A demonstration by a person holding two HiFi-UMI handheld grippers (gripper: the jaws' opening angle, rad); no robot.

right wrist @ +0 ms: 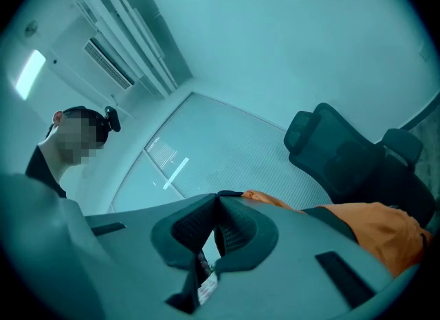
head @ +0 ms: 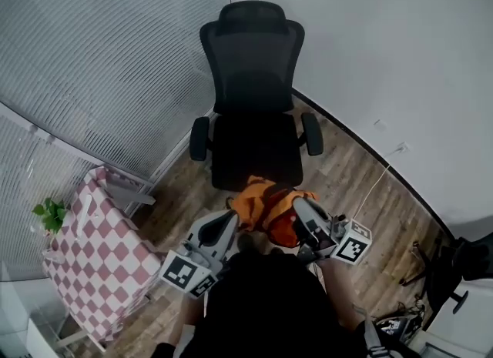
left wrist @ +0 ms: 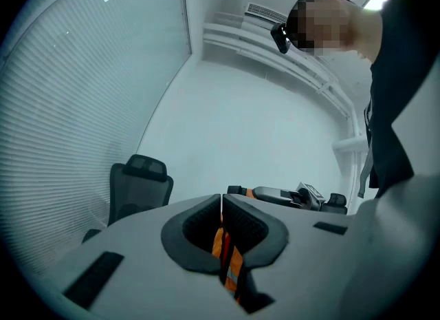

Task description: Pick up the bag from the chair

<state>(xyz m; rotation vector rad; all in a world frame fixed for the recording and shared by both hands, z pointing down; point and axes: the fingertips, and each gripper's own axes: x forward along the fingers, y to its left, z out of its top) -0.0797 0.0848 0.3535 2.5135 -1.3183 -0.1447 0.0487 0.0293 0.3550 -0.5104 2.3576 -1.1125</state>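
Bag point(head: 269, 209), orange, hangs clear of the chair point(head: 254, 118), held between your two grippers just off the seat's front edge, at 6 o'clock from the seat in the head view. Your left gripper point(head: 233, 218) meets the bag at its 9 o'clock side and your right gripper point(head: 297, 205) at its 3 o'clock side. In the left gripper view, the jaws are pressed together on an orange strap point(left wrist: 227, 257), which runs down between the pads toward 6 o'clock. The chair's back shows at 9 o'clock from the jaws there. In the right gripper view, your jaws are also closed, pinching a dark bit of the bag, and a white label point(right wrist: 206, 288) dangles below them. The bag's orange cloth bulges at 3 o'clock from them. A table with a pink checked cloth point(head: 92, 249) stands at 8 o'clock from the chair, a small green plant point(head: 50, 214) at its far edge.
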